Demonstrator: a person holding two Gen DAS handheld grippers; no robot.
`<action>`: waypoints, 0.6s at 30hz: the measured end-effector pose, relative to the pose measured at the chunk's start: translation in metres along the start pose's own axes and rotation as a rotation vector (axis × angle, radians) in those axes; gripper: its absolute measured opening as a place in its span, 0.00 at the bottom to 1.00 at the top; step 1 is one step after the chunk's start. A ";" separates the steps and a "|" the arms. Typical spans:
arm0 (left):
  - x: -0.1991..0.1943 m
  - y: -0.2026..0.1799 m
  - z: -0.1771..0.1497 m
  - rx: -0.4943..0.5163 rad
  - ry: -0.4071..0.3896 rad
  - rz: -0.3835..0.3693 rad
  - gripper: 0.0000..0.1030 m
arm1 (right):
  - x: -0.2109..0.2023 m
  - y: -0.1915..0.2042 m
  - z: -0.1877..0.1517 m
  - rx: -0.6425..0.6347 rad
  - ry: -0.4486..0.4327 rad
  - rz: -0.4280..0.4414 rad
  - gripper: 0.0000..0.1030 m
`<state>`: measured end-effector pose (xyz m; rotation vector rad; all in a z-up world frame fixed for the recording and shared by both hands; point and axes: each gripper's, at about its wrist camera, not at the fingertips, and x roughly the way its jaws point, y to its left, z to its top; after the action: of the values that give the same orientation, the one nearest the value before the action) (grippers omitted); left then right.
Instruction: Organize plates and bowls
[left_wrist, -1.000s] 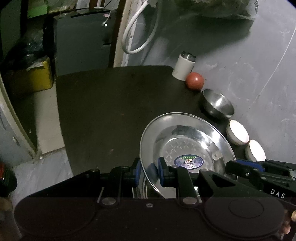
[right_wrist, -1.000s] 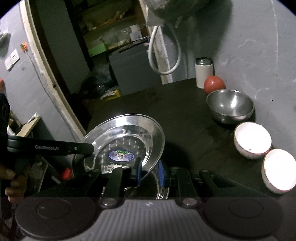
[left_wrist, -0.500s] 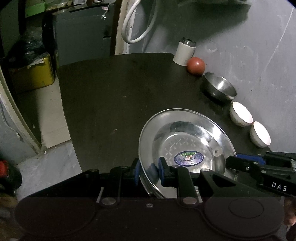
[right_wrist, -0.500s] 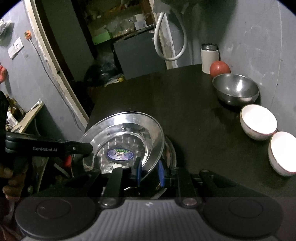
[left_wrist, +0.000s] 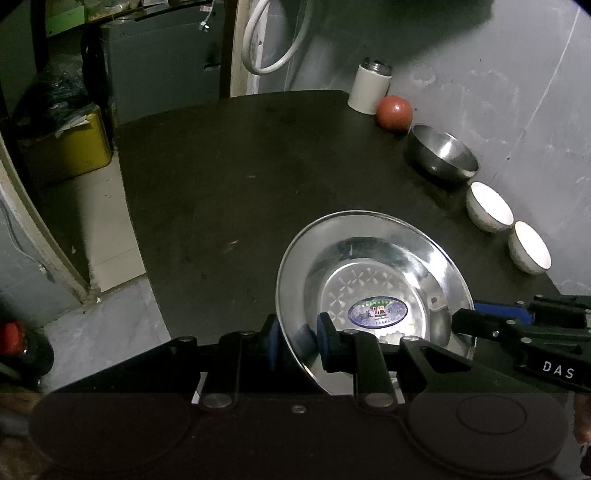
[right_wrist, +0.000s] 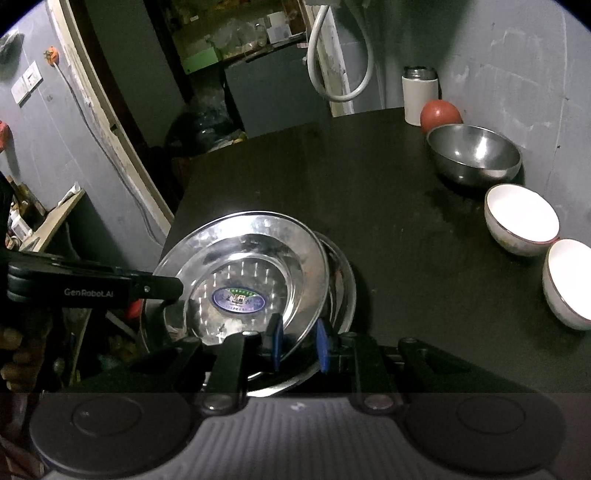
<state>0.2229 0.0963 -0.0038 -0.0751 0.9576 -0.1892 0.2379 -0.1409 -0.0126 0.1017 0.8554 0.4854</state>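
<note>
1. Left wrist view: the left gripper (left_wrist: 295, 341) sits at the lower centre of the frame, its jaws nearly closed and pinching the near rim of a steel plate (left_wrist: 373, 280). The plate, with an oval sticker at its middle, tilts up toward the camera above the dark table (left_wrist: 229, 192).
2. At the lower right of this view the right gripper (left_wrist: 476, 319) reaches in from the side and meets the plate's opposite rim.
3. Along the right edge of the frame stand a steel bowl (left_wrist: 441, 155) and two white bowls (left_wrist: 489, 212), in a row by the wall, well apart from the plate.

4. Right wrist view: the right gripper (right_wrist: 298, 341) is at the lower centre, jaws narrowed onto the plate's rim (right_wrist: 310, 321), one blue pad inside the rim and one outside.
5. Under the held plate (right_wrist: 243, 266), a second plate (right_wrist: 343, 280) shows at its right edge, lying on the table; the held one is tilted and appears not fully seated on it.
6. The left gripper (right_wrist: 173, 288) enters from the middle left and holds the far rim.

7. Judgement: the step in hand is stacking this plate on the one below. The next move calls for levelling it, lowering both sides together until the rims nest, then opening both grippers.
</note>
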 end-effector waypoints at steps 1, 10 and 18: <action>0.001 0.000 0.000 0.003 0.001 0.002 0.23 | 0.001 0.000 0.000 -0.001 0.002 -0.001 0.21; 0.010 -0.007 -0.001 0.013 0.015 0.009 0.24 | 0.002 0.000 0.002 0.000 0.012 -0.009 0.21; 0.015 -0.009 -0.001 0.021 0.023 0.020 0.26 | 0.004 0.000 0.003 0.001 0.013 -0.015 0.21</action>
<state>0.2295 0.0849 -0.0153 -0.0442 0.9783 -0.1822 0.2419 -0.1390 -0.0134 0.0935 0.8684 0.4721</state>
